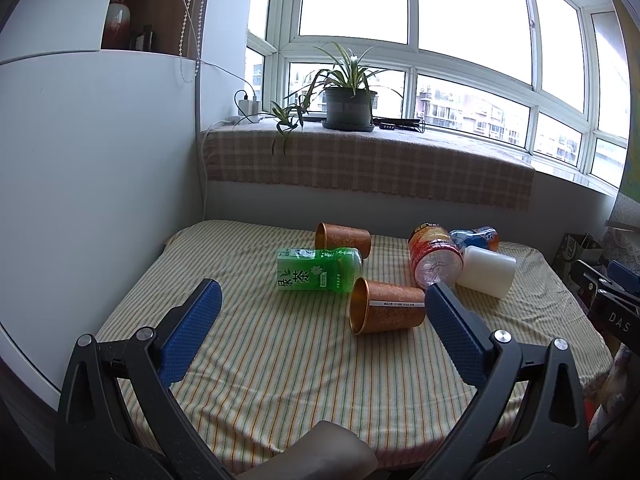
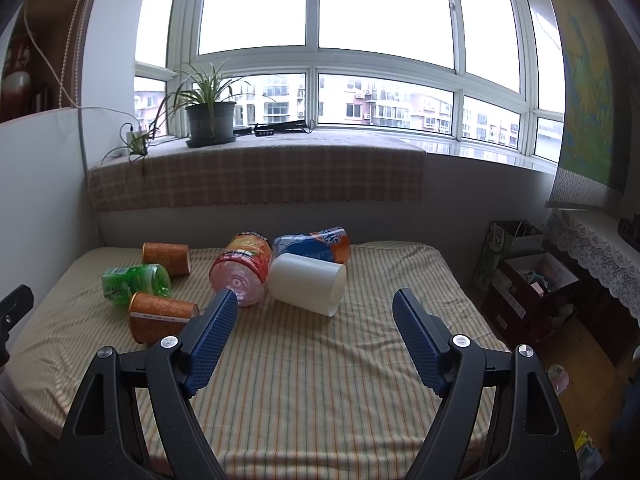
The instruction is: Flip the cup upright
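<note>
Several cups lie on their sides on a striped tablecloth (image 1: 280, 360). A near orange cup (image 1: 386, 306) lies with its mouth to the left; it also shows in the right wrist view (image 2: 160, 314). A far orange cup (image 1: 344, 238) lies behind a green cup (image 1: 318, 269). A white cup (image 2: 306, 282) lies with its mouth toward the right. My left gripper (image 1: 320, 308) is open and empty, just short of the near orange cup. My right gripper (image 2: 316, 312) is open and empty, just short of the white cup.
A red-orange clear cup (image 2: 242, 268) and a blue one (image 2: 314, 244) lie beside the white cup. A cloth-covered window ledge (image 2: 256, 176) with a potted plant (image 2: 210, 114) stands behind the table. Boxes and bags (image 2: 528, 276) sit on the floor at right.
</note>
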The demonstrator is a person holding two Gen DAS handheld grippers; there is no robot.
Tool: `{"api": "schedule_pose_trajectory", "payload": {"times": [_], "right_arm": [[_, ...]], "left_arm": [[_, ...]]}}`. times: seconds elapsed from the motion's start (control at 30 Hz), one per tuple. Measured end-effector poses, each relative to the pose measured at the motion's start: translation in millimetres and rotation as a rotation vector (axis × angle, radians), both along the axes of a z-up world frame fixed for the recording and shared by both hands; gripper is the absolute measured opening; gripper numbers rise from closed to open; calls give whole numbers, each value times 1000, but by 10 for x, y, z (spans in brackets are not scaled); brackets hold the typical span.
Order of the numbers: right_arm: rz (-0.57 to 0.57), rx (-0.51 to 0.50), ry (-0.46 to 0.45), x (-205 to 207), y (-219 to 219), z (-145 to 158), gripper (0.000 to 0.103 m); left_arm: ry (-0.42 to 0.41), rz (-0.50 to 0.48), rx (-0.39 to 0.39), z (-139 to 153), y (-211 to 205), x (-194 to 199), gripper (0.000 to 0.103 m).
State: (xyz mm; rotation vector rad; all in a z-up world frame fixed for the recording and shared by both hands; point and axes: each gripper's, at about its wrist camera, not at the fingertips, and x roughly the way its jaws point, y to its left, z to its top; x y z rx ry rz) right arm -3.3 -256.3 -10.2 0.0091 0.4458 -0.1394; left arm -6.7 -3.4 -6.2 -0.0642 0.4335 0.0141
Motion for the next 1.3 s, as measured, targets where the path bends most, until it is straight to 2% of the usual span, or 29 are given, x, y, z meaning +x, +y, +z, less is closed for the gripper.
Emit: {"api": "schedule_pose_trajectory", "payload": {"times": [1.3], "right_arm": [[-1, -7, 14, 18, 11, -47, 80]], "left_arm": [[1, -9, 6, -63, -53, 19, 103]]}}
